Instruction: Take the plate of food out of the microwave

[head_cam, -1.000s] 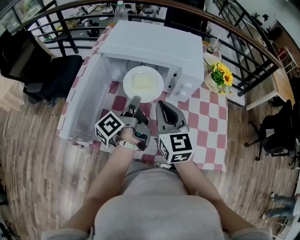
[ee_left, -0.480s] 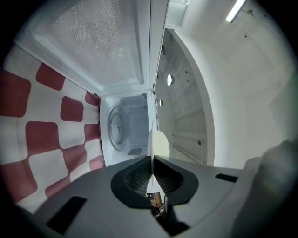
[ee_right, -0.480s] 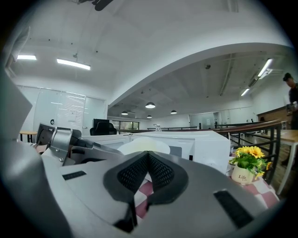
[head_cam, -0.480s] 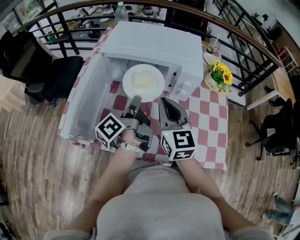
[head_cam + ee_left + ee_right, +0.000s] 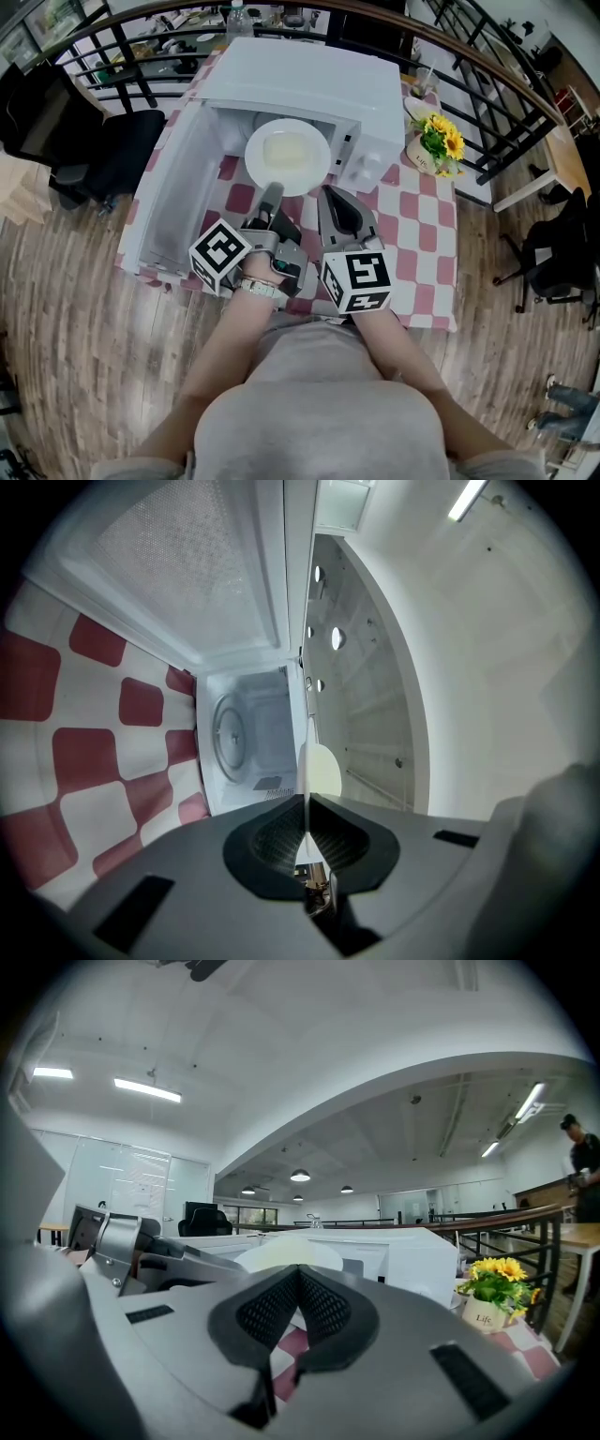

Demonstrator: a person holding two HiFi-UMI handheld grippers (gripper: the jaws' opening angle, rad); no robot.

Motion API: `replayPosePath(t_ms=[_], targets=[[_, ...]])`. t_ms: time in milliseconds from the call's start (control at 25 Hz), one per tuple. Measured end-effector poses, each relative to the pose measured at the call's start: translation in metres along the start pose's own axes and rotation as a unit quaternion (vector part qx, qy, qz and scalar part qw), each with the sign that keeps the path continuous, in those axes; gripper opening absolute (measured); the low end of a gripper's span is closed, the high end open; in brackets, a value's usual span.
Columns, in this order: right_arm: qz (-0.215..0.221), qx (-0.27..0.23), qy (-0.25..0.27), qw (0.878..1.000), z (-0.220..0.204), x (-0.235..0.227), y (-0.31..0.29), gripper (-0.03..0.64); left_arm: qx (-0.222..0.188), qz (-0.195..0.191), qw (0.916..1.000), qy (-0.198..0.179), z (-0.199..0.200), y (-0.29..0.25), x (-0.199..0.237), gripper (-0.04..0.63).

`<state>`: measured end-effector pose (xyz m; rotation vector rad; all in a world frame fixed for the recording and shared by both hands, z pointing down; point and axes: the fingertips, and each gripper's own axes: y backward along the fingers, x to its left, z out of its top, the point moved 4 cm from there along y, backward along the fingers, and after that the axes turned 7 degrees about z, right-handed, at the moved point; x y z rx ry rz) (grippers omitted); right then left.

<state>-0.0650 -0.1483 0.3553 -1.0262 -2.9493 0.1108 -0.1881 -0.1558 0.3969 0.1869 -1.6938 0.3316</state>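
The left gripper (image 5: 273, 191) (image 5: 307, 799) is clenched on the near rim of a round white plate (image 5: 288, 157) (image 5: 323, 769). In the left gripper view the rim shows as a thin edge pinched between the dark ribbed pads. The plate sits at twelve o'clock from this gripper, at the mouth of the boxy white microwave oven (image 5: 309, 80), and a pale yellowish patch of food (image 5: 284, 150) lies in its middle. Past the plate, the left gripper view shows the white cavity with its round glass turntable (image 5: 228, 738). The microwave's white door (image 5: 169, 202) stands swung open at about ten o'clock.

The right gripper (image 5: 330, 193) (image 5: 298, 1274) lies just beside the left one at three o'clock. Its jaws are pressed together with nothing between them, their tips near the plate's rim. Both grippers are over a red-and-white checked tablecloth (image 5: 412, 244). At two o'clock from the right gripper, beside the microwave, stands a small white pot of yellow flowers (image 5: 436, 148) (image 5: 497, 1283).
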Motion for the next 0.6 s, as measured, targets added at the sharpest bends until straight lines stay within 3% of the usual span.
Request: replayPosePath(t_ms=[600], targets=[[-0.001, -0.003, 0.008, 1.0, 0.0019, 0.0033, 0.0079, 0.023, -0.003, -0.006, 1.0, -0.003, -0.0033, 0.0049, -0.0031, 0.017]])
